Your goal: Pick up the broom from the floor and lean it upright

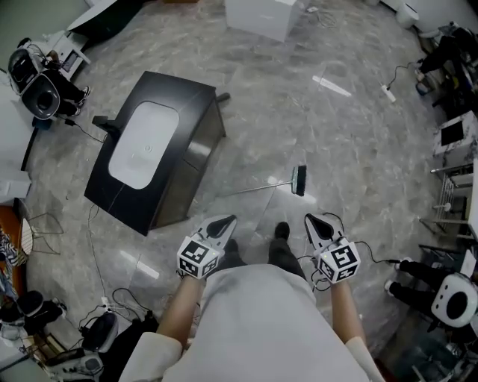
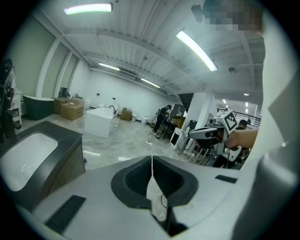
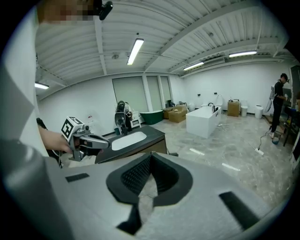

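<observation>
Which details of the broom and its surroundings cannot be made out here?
Broom, head view: too small to show bristles; thin handle fades into the floor.
Broom, both gripper views: not in frame.
Vanity cabinet, left gripper view: cut off by the left edge.
Person's shoes, head view: partly hidden by the torso.

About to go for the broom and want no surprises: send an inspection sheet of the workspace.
Surface: grey marble floor, glossy, with light reflections.
Job's things: broom lying flat on the floor, not yet touched.
Clutter: black sink cabinet left of the broom, whose handle points toward it.
Grippers: left tool and right tool both shut, empty, short of the broom.
Cables: white cord far right; cable tangle lower left.
Surroundings: white box ahead; equipment racks at right.
</observation>
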### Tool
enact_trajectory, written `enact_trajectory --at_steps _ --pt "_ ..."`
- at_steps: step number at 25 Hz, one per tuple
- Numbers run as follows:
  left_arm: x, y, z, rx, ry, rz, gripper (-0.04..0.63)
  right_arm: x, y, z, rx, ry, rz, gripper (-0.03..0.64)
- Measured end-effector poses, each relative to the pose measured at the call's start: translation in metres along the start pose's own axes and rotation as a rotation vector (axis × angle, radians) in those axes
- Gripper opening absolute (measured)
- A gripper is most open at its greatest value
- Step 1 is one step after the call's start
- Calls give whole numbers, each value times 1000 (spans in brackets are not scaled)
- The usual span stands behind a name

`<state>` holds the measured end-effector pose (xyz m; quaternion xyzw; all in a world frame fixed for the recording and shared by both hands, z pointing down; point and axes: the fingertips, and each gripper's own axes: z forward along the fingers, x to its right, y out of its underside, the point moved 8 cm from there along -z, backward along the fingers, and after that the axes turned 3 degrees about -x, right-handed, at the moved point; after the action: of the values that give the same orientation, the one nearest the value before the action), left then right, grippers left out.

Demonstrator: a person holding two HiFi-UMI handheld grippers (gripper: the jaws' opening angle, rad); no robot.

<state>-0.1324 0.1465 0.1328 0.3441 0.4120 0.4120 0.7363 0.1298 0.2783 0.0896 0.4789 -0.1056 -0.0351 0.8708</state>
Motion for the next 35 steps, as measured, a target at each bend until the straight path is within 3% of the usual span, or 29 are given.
enact_trajectory --at_steps 9,16,26,30,35 --pt "29 -3 91 6 -115 -79 11 110 12 23 -89 -157 -55 0" --pt "19 27 134 4 -231 -162 11 156 29 79 -178 -306 -128 0" --pt "-25 101 173 22 -336 -261 11 161 75 178 -259 -453 -190 0" --pt "-60 142 182 50 -365 -320 11 152 104 229 -286 -470 -204 0" --pt "-104 216 196 18 -360 -379 11 143 156 291 -310 -454 -201 0"
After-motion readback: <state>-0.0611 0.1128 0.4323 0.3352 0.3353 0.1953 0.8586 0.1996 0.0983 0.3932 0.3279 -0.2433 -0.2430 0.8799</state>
